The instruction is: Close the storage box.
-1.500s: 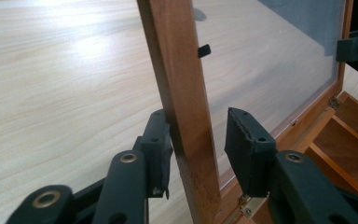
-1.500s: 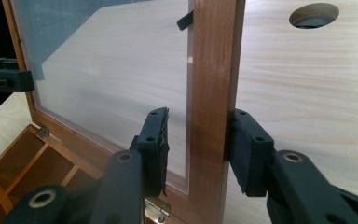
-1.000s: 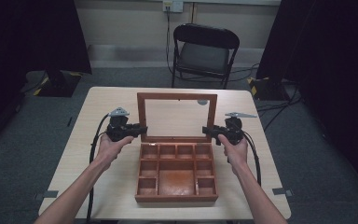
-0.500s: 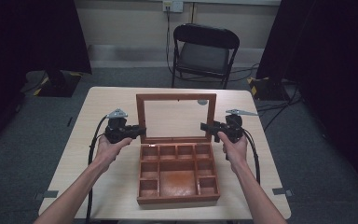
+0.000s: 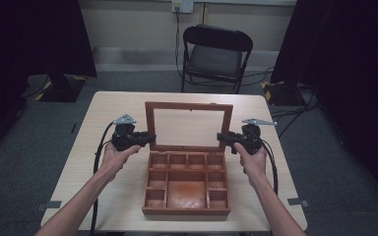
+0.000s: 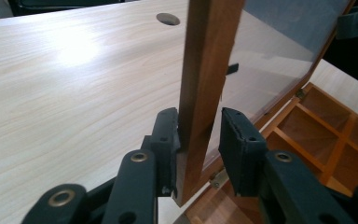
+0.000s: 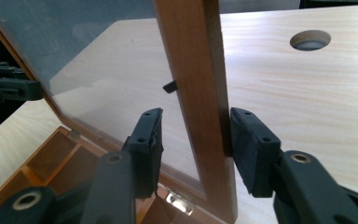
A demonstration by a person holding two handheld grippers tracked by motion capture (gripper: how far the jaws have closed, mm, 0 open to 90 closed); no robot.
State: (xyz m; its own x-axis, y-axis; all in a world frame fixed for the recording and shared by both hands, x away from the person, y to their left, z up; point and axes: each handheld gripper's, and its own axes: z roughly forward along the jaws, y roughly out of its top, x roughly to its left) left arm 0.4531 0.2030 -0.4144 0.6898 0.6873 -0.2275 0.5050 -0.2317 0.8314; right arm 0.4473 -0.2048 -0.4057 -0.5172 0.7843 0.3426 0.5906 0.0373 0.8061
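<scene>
A reddish-brown wooden box (image 5: 186, 184) sits toward the near edge of the pale, fine-grained worktop (image 5: 106, 113), its inside split by thin partitions into small square cells and one larger one. Its lid (image 5: 189, 127) stands upright at the back: a smooth wooden frame around a clear pane, joined to the box by small metal hinges (image 7: 179, 199).

The left tool (image 5: 150, 137) straddles the lid's left rail, jaws spread; the outer rubbery black pad touches the wood and the inner one stands apart. The right tool (image 5: 219, 137) straddles the right rail likewise, outer pad against the wood, inner pad clear of it.

A round hole (image 7: 310, 39) is cut in the worktop behind the lid. Beyond, a black folding chair (image 5: 216, 56) stands on grey carpet before a pale wall, dark curtains at both sides.
</scene>
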